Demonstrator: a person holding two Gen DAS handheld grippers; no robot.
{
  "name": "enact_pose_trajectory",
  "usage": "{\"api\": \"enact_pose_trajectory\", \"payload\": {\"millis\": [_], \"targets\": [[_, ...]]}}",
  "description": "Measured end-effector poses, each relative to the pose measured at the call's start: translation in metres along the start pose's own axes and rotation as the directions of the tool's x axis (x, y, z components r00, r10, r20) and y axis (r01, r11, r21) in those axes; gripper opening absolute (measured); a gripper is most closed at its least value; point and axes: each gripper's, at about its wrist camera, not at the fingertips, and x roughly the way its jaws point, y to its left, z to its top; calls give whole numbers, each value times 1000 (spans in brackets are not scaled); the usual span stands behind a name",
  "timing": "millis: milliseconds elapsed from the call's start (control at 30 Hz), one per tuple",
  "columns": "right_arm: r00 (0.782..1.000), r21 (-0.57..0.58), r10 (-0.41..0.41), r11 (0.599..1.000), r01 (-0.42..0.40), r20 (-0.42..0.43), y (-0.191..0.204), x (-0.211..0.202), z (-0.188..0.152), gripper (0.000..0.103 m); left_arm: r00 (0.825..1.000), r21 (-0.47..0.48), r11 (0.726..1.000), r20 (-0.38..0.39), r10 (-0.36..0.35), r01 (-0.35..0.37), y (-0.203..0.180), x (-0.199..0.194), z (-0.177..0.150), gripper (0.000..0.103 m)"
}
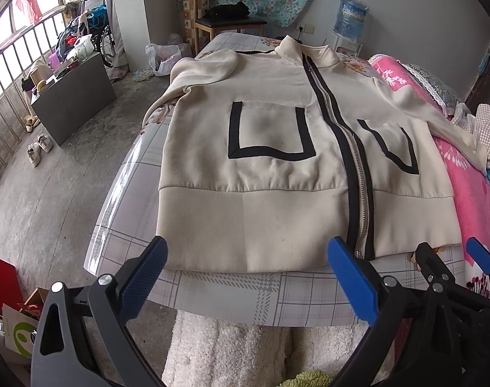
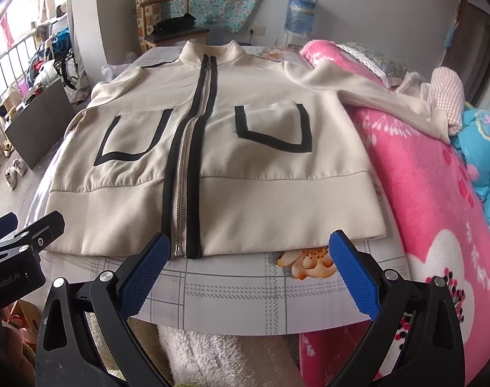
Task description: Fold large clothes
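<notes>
A cream jacket (image 1: pixel 277 161) with black trim lies flat, front up and zipped, on the plaid-covered surface (image 1: pixel 245 293), its hem towards the person and one sleeve (image 2: pixel 390 96) draped over the pink quilt (image 2: pixel 422 177) beside it. The left tool (image 1: pixel 245 277) and the right tool (image 2: pixel 246 271) both hover just short of the hem, fingers spread wide, gripping nothing.
</notes>
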Motion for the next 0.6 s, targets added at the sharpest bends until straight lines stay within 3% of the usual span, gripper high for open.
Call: {"api": "enact_pose_trajectory", "payload": {"millis": [600], "targets": [[999,-32,-43,999,43,-4,7,19,21,95,999,-2,1000,-30,13,-13,1,26,31,97]]}}
